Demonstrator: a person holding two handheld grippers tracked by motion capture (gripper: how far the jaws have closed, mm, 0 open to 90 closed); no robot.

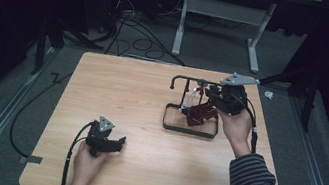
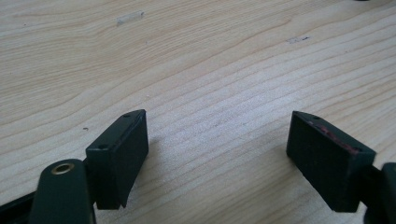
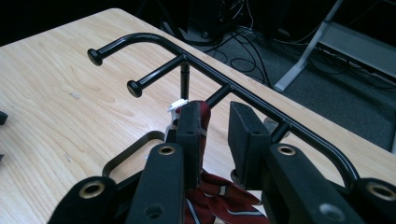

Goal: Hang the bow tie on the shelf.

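The wooden counter (image 1: 148,115) spreads under both my hands. Ahead of my right gripper (image 3: 217,135) stands the black rack (image 3: 243,95), its top bar crossing just beyond my right jaws, its pegs reaching off to their left. The dark red striped tie (image 3: 219,198) hangs between and below those jaws; they stand parted, released, with the cloth lying against the left one. My left gripper (image 2: 217,154) rests low over bare wood, well apart from the rack, its jaws spread wide with nothing between them.
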